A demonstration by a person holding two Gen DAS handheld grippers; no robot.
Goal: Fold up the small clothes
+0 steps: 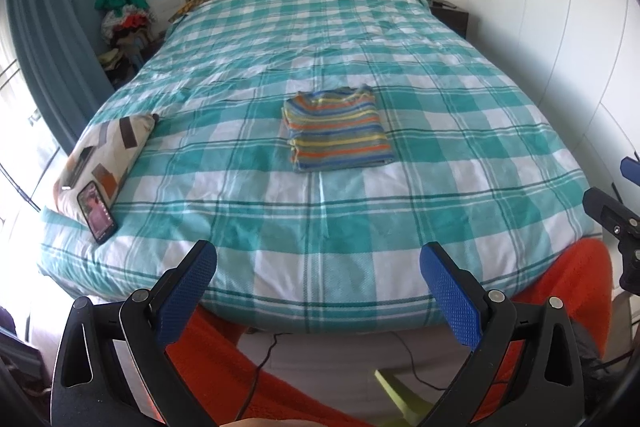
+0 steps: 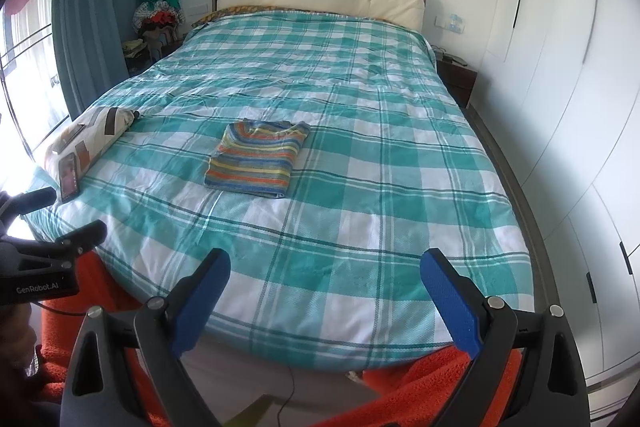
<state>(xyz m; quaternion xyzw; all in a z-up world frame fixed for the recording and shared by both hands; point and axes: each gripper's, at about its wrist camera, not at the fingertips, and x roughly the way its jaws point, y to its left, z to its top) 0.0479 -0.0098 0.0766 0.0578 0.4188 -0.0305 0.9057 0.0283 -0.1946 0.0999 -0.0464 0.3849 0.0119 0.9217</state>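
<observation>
A small striped garment (image 1: pixel 338 131) in blue, orange, yellow and green lies folded into a neat rectangle on the teal-and-white checked bedspread (image 1: pixel 320 227); it also shows in the right wrist view (image 2: pixel 258 158). My left gripper (image 1: pixel 318 267) is open and empty, held back over the foot edge of the bed, well short of the garment. My right gripper (image 2: pixel 325 273) is open and empty too, also at the foot edge. Each gripper shows at the side of the other's view.
A patterned cushion (image 1: pixel 108 151) with a phone (image 1: pixel 97 211) leaning on it sits at the bed's left edge. An orange towel (image 1: pixel 224 379) hangs below the foot. White wardrobe doors (image 2: pixel 568 107) line the right, a blue curtain (image 1: pixel 56 27) the left.
</observation>
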